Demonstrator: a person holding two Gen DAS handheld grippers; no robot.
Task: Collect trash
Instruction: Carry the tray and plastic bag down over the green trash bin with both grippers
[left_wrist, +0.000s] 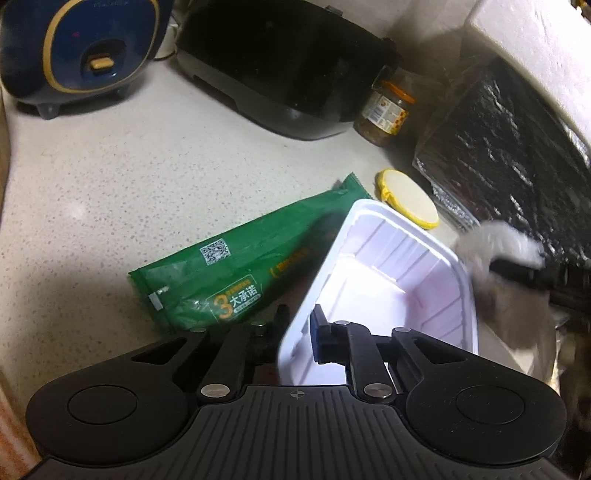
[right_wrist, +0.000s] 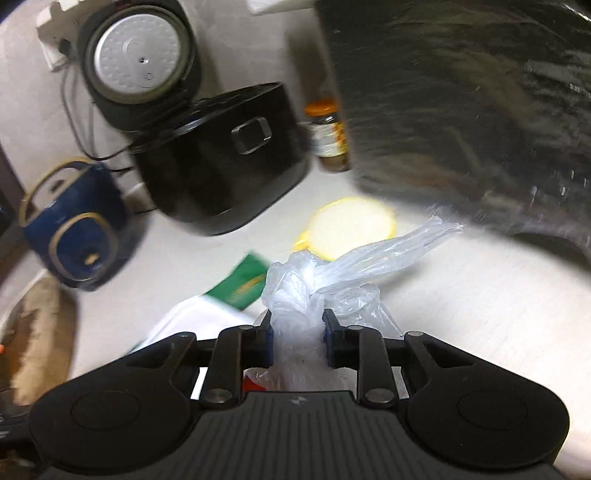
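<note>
A blue cooker (left_wrist: 79, 51), black cooker (left_wrist: 284, 70) and labelled jar (left_wrist: 386, 110) stand along the speckled counter (left_wrist: 110, 184).

Place: home kitchen | Evidence: speckled countertop (left_wrist: 110, 177); blue rice cooker (left_wrist: 81, 51) seen at 10 o'clock; black cooker (left_wrist: 280, 66) at 12; sauce jar (left_wrist: 386, 110) at 1.

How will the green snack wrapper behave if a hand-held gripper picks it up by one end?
The green snack wrapper looks thin and creased, so it will probably flop and hang down rather than stay stiff. It lies flat, seemingly empty, so it is likely very light. Its glossy film may slip between the pads, and the white tray partly covering one end could drag on it.
</note>
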